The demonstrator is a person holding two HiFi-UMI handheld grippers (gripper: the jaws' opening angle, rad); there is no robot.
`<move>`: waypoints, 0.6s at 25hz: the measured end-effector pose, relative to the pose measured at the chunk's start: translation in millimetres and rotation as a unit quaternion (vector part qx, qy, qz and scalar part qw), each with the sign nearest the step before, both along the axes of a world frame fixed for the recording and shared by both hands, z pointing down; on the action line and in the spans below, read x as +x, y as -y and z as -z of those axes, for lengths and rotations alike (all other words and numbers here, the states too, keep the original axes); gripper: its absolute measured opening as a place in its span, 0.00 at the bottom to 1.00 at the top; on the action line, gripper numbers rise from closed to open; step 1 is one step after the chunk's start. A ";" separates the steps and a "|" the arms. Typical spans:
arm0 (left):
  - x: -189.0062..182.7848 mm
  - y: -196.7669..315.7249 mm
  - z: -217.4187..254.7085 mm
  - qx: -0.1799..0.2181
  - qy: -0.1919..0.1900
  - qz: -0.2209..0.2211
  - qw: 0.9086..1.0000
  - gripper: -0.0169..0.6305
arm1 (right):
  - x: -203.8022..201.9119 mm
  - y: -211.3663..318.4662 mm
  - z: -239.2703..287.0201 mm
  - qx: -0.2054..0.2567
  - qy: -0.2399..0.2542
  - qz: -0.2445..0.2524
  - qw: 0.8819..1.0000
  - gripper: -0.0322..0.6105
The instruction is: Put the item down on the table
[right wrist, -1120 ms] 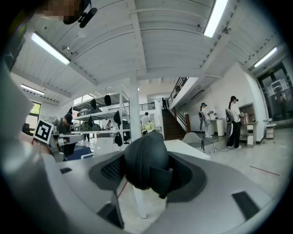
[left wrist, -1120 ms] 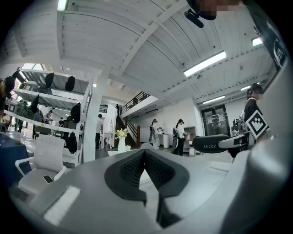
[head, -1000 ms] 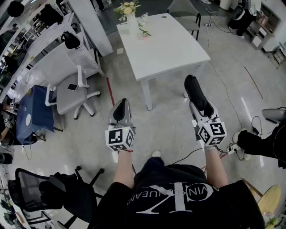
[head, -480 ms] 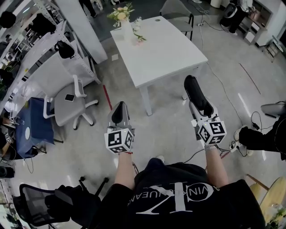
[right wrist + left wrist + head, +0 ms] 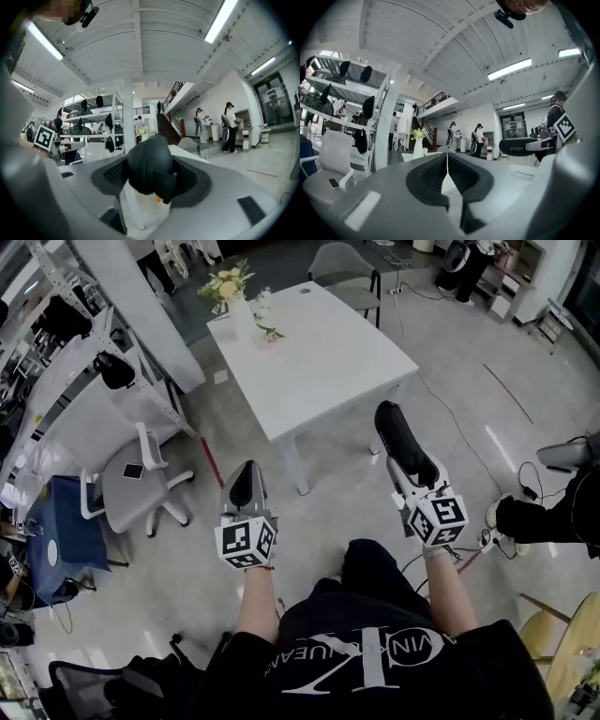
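A black zippered case (image 5: pixel 400 434) sticks forward out of my right gripper (image 5: pixel 411 472), which is shut on it. In the right gripper view the case (image 5: pixel 149 165) bulges between the jaws of the right gripper (image 5: pixel 151 182). The left gripper view shows the case (image 5: pixel 518 146) side-on at the right. My left gripper (image 5: pixel 247 467) is shut with nothing in it, its pads (image 5: pixel 436 174) pressed together. Both grippers hang over the floor, short of the white table (image 5: pixel 328 357) ahead. A vase of flowers (image 5: pixel 236 298) stands at the table's far left corner.
A grey office chair (image 5: pixel 134 483) stands left of the table, beside metal shelving (image 5: pixel 70 343). Another chair (image 5: pixel 343 262) sits at the table's far end. Cables (image 5: pixel 473 442) trail on the floor at right, near a person's dark legs (image 5: pixel 544 517). People (image 5: pixel 228 126) stand in the background.
The table and chair have slid down and leftward in the head view as the person steps closer. Both grippers keep their pose, the right one still holding the case.
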State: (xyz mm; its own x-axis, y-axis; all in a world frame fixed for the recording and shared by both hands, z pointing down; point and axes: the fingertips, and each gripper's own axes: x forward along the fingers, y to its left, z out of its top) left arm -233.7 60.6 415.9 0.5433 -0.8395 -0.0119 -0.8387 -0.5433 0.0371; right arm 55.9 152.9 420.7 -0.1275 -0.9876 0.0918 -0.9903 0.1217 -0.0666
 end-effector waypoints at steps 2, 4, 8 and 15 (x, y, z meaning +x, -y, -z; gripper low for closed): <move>7.9 6.3 0.8 0.000 0.002 -0.003 1.000 0.04 | 6.5 10.4 1.5 0.003 0.000 0.003 1.000 0.46; 13.9 17.1 -0.8 -0.001 0.004 -0.001 1.000 0.04 | 12.8 26.6 0.5 0.004 0.000 0.009 1.000 0.46; 23.9 47.0 -8.6 -0.013 0.012 0.013 1.000 0.04 | 25.4 66.9 -5.0 0.000 0.007 0.024 1.000 0.46; 57.6 108.7 -12.4 -0.018 0.003 0.032 0.999 0.04 | 54.4 139.9 -16.1 -0.023 0.003 0.056 0.998 0.46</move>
